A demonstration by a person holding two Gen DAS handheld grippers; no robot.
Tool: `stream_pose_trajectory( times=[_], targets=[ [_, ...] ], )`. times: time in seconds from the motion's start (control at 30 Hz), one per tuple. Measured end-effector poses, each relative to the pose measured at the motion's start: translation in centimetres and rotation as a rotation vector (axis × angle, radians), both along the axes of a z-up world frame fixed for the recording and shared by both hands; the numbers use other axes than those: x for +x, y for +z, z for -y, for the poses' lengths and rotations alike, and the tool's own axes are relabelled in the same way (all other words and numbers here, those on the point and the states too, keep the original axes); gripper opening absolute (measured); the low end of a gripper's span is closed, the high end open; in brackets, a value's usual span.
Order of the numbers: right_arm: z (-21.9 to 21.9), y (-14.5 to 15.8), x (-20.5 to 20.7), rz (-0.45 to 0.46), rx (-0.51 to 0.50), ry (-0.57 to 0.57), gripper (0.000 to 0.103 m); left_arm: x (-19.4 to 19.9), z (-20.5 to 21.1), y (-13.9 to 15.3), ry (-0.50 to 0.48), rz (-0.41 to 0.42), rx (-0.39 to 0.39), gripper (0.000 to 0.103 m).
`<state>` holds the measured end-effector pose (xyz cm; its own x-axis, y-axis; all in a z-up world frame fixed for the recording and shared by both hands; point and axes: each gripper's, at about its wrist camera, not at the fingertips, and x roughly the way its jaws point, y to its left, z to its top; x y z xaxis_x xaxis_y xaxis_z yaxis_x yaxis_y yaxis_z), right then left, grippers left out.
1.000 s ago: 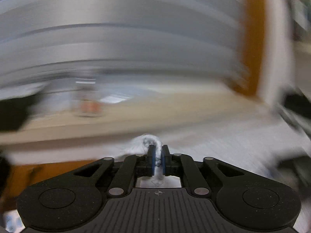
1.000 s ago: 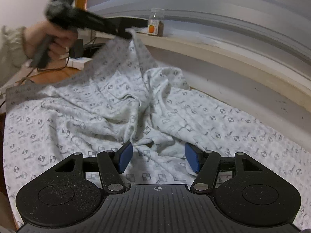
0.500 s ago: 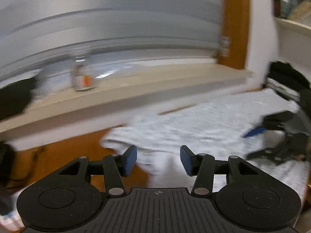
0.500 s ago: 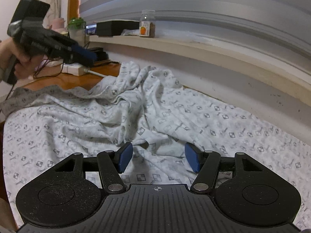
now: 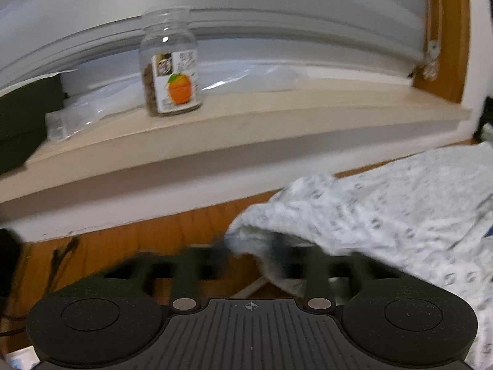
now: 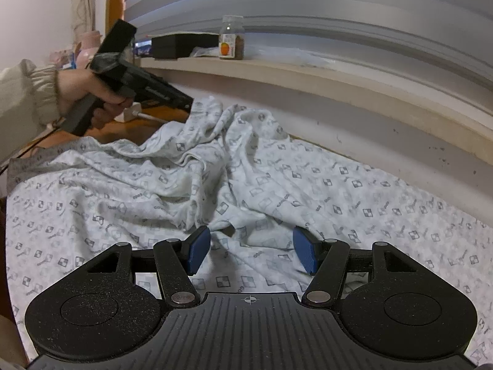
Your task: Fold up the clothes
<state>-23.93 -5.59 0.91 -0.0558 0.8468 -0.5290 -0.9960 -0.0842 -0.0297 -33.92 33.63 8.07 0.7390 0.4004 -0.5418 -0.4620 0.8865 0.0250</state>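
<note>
The thin patterned garment (image 6: pixel 246 185), lying rumpled over the worktop (image 5: pixel 129 256) below the window sill, looks light, limp and bunch-prone, so a hem corner seems the best hold; the right gripper (image 6: pixel 251 251) hovers with fingers wide, while blur hides the left gripper's (image 5: pixel 252 259) fingers.

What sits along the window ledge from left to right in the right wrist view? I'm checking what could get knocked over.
Black box → clear plastic bag → jar with the orange label, all on the ledge.
</note>
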Motion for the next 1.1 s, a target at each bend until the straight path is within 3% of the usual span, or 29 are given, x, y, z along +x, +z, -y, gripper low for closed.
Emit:
stream_pose_trajectory(
  times=[0.1, 0.4, 0.63, 0.67, 0.77, 0.93, 1.1],
  targets=[
    [0.1, 0.0, 0.2, -0.016, 0.010, -0.001, 0.060, -2.6, -1.1, 2.5, 0.125, 0.156, 0.045, 0.009],
    [0.4, 0.0, 0.6, -0.041, 0.013, -0.011, 0.060, -4.2, -3.4, 0.8, 0.215, 0.094, 0.072, 0.010],
    [-0.1, 0.0, 0.4, -0.034, -0.012, -0.007, 0.061, -5.9, -4.8, -0.5, 0.275, 0.047, 0.081, 0.030],
    [-0.1, 0.0, 0.3, -0.033, -0.014, -0.006, 0.061, -6.7, -4.6, -0.5, 0.279, 0.048, 0.071, 0.036],
    [-0.1, 0.0, 0.3, -0.029, -0.014, -0.009, 0.061, -10.1, -3.0, 0.1, 0.273, 0.050, 0.049, 0.048],
    [-0.3, -0.1, 0.5, -0.040, -0.027, -0.018, 0.061, -16.7, 2.0, 0.7, 0.227, 0.033, 0.012, 0.049],
    [-0.4, -0.2, -0.2, 0.002, -0.037, -0.009, 0.064, -23.3, 7.9, -0.4, 0.195, 0.080, -0.121, 0.055]
  ],
)
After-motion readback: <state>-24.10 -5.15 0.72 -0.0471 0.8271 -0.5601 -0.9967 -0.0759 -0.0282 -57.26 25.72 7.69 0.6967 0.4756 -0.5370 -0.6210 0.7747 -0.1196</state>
